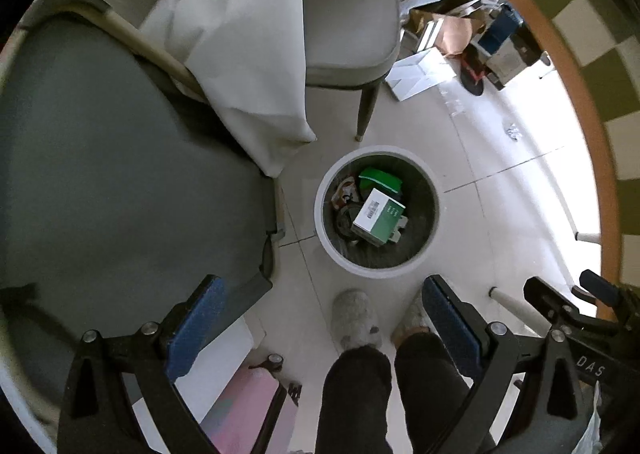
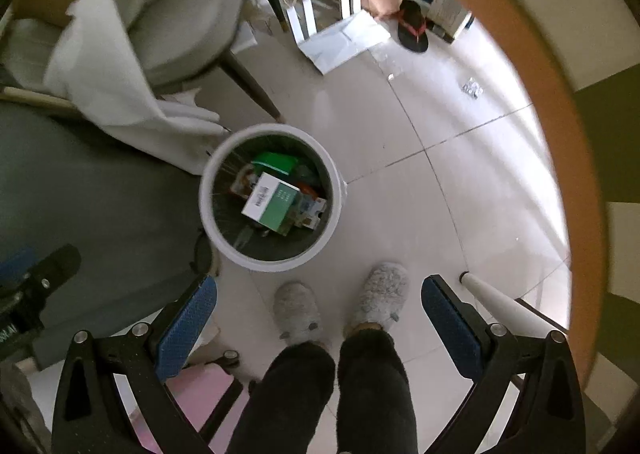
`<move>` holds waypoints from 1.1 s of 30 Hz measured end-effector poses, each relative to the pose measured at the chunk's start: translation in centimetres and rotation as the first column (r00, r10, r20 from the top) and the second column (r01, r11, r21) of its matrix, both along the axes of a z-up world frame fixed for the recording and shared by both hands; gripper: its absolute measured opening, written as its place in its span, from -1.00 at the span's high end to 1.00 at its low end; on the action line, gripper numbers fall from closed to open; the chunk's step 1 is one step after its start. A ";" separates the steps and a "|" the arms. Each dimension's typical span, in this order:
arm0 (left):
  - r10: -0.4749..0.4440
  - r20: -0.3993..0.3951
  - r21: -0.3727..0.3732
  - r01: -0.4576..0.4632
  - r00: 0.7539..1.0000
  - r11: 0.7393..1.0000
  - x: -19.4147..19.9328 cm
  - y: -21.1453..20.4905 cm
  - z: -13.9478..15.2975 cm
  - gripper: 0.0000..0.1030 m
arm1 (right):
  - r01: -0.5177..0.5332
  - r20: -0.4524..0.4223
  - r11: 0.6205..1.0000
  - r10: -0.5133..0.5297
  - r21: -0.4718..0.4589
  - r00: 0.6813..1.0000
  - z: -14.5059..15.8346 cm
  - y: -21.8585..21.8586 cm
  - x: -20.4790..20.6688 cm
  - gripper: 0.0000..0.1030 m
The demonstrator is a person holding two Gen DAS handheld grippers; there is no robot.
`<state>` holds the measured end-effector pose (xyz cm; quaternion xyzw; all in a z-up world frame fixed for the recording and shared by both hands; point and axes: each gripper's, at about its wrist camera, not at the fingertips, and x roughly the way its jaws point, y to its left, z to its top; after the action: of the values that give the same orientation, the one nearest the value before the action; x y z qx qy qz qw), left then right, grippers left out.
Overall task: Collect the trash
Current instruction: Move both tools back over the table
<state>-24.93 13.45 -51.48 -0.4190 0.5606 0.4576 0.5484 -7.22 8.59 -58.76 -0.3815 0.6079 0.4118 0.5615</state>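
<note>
Left claw [image 1: 320,318] wide open, nothing between blue pads; right claw [image 2: 320,314] same, spread wide and holding nothing. Both hanging high, looking straight down at floor and slippered feet. White bin [image 1: 320,214] at centre of left view, left of centre in right view, already holding a green-and-white box [image 1: 378,216], a green pack [image 1: 378,178] and other wrappers. Loose trash apparently left: small crumpled scrap [image 2: 472,88] on tiles, upper right of right view, well apart from bin; white paper sheet [image 2: 344,38] near top centre beside cardboard clutter. Likely next: go for the scrap. Best done by lowering one claw straight over it, keeping jaws wide until pads straddle it, closing gently since thin wrap slips, then carrying over bin rim before release. Watch chair leg [image 1: 366,110] just above the bin.
</note>
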 end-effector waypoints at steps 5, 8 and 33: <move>-0.024 0.017 0.027 0.023 1.000 0.999 0.2 -1.3 5.8 -0.96 | -0.001 0.005 0.999 0.001 0.036 1.000 6.8 -0.9 -0.5 -1.00; -0.042 0.032 0.054 0.040 0.999 0.998 0.2 -2.1 9.4 -0.96 | 0.012 0.006 0.998 -0.012 0.066 1.000 11.4 -1.6 -0.5 -1.00; -0.441 -0.017 0.374 0.415 0.897 0.830 30.4 -1.4 28.2 -0.98 | 0.711 -0.158 0.673 -0.694 0.203 0.702 31.8 -14.9 29.6 -1.00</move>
<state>5.47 12.05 -23.32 -0.1882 0.5248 0.4052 0.7246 22.35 -6.28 -26.93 -0.0308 0.6699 0.2495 0.6986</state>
